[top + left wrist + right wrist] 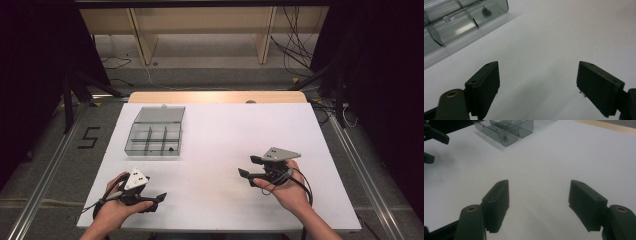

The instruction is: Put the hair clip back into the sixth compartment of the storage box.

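A clear plastic compartment box (153, 138) sits on the white table at the back left, its lid (160, 114) open and tipped back. One small dark part (170, 148) lies in its near right compartment, also seen in the left gripper view (485, 11) and the right gripper view (504, 138). My left gripper (158, 202) is held low at the front left, jaws open and empty (537, 83). At the front right, my right gripper (248, 166) points left toward the table's middle, open with nothing between its jaws (539, 202).
The white board (220, 150) covers a wooden tabletop whose far edge (217, 96) shows behind it. A tiny metallic speck (581, 93) lies by one left jaw. Dark stands and cables flank the table, and wooden shelving stands beyond it.
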Tool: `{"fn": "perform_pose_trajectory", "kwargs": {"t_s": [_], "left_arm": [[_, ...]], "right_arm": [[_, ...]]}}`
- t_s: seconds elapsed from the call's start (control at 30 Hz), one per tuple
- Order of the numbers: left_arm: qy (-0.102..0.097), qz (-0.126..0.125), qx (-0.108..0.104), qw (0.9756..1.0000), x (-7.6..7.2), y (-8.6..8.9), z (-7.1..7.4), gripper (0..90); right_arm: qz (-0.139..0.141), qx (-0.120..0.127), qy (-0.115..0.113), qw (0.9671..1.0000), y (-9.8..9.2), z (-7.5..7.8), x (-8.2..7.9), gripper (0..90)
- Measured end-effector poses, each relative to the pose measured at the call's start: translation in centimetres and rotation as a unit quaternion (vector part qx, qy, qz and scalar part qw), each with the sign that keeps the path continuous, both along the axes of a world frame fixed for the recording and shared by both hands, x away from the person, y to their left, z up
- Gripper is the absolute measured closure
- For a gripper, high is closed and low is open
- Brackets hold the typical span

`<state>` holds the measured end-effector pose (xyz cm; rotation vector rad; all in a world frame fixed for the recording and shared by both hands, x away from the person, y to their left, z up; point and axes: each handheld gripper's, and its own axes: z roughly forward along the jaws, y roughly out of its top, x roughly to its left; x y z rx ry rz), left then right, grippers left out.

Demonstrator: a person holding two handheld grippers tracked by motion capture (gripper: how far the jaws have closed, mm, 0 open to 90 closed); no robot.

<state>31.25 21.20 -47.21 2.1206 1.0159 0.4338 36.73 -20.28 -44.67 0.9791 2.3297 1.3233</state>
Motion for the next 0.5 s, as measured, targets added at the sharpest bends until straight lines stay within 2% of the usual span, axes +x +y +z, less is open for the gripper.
{"fn": "perform_pose_trajectory", "kwargs": {"t_s": [0.23, 0.5], "left_arm": [[-0.001, 0.001, 0.001, 1.0, 0.0, 0.0, 0.0, 18.2], [0.0, -0.001, 0.001, 1.0, 0.0, -0.1, 0.1, 18.2]], "right_arm": [[-0.006, -0.004, 0.004, 1.0, -1.8, -0.7, -1.8, 33.6], [-0.017, -0.022, 0.016, 0.9995, -2.9, -1.4, -2.5, 31.0]]}}
